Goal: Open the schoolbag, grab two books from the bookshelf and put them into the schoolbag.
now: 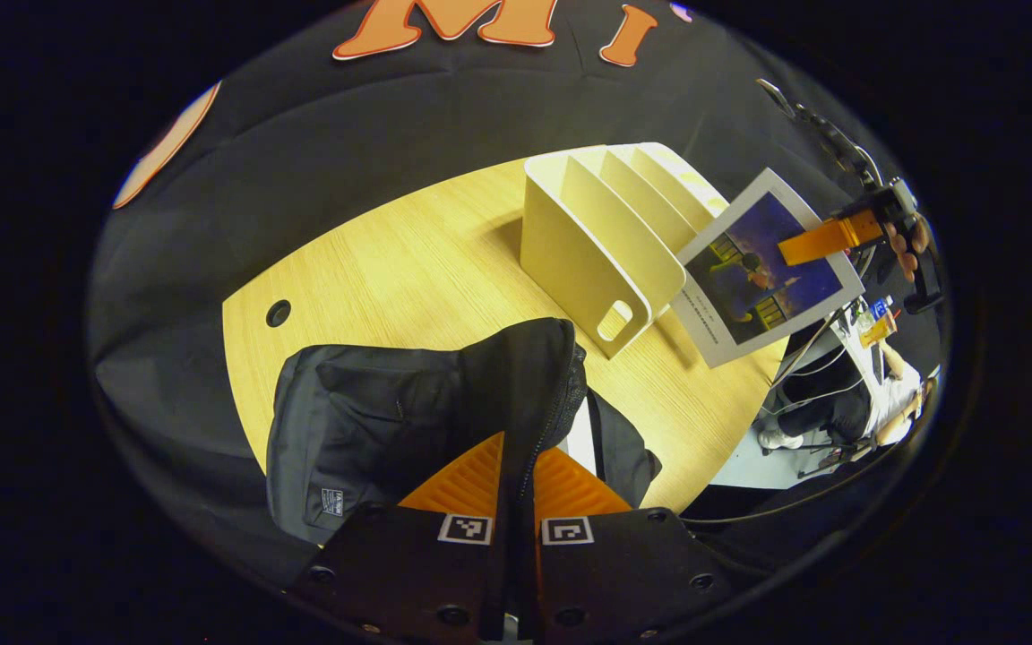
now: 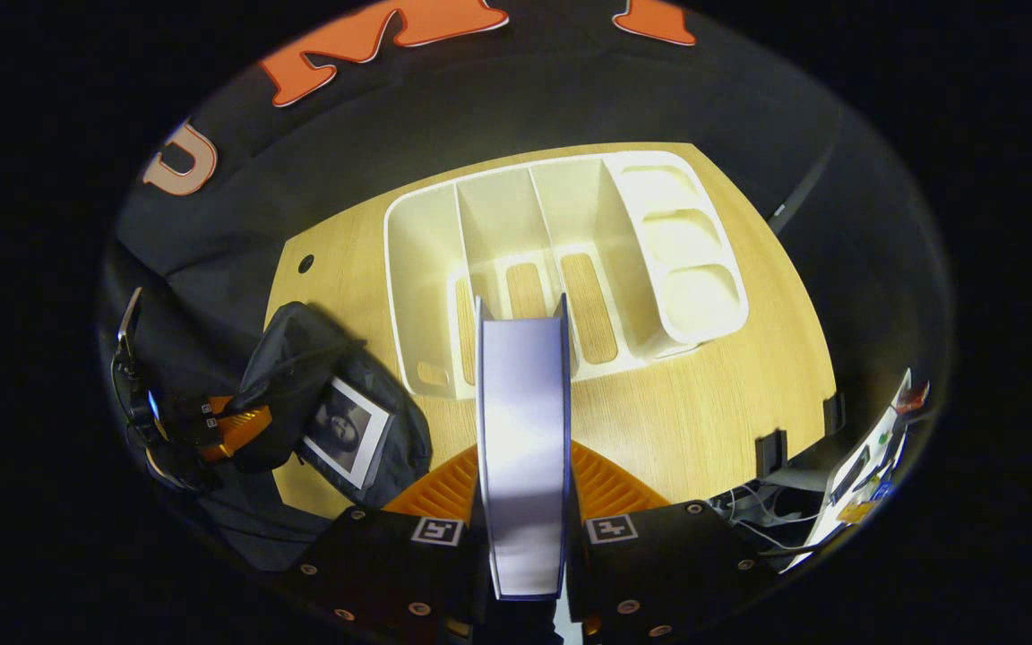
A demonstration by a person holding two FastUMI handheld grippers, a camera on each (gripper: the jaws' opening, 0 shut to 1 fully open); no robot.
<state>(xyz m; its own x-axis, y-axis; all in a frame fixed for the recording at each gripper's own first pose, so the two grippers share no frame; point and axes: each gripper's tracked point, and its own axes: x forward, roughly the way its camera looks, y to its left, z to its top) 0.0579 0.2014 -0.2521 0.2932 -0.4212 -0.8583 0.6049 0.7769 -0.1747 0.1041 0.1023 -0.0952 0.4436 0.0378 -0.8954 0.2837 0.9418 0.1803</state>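
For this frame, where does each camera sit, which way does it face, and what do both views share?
Left gripper view: rides the left hand-held gripper, shut on the schoolbag flap, facing the bookshelf.
Right gripper view: rides the right hand-held gripper, shut on a book, looking down into the bookshelf.
Shared: table, bookshelf, schoolbag, held book.

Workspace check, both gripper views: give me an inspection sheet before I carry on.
Surface: wooden table, round hole near its edge.
Job's things: schoolbag open, one book inside; second book held in the air; bookshelf slots bare.
Clutter: nothing seen.
Grippers: left gripper fingers pinch the bag's flap; right gripper clamps the second book.
Cables: loose wires beyond the table edge.
Surroundings: black cloth wall; a seated person outside the booth.
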